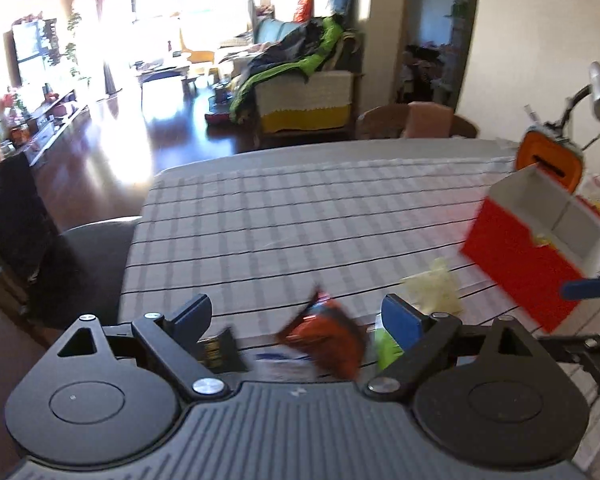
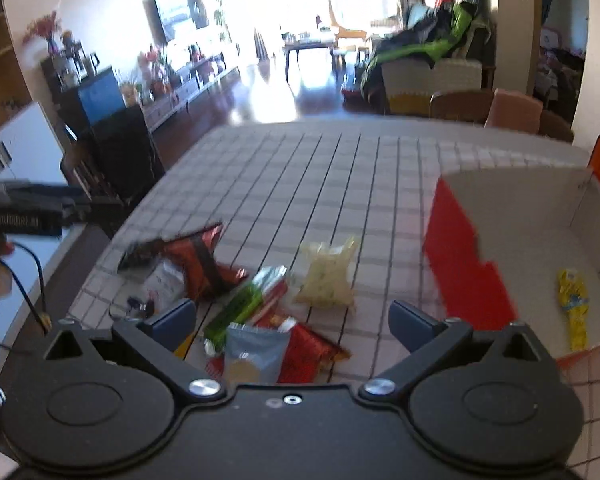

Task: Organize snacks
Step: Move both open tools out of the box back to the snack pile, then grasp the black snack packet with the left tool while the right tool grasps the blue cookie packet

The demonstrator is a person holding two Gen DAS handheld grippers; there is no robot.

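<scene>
the fingers (image 2: 172,318) of the right gripper (image 2: 294,320) are spread apart and hold nothing, above the snack packets (image 2: 260,312) just left of the red box (image 2: 472,264). one yellow packet (image 2: 574,304) lies inside the box. the left gripper (image 1: 302,318) is also spread wide, empty, left of the box.

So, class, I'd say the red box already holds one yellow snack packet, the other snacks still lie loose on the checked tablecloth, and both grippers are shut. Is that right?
Not quite. Both grippers are open, not shut: the left gripper in the left wrist view and the right gripper in the right wrist view. The rest holds: the red box contains one yellow snack packet, and the other snacks lie loose on the checked tablecloth.
</scene>
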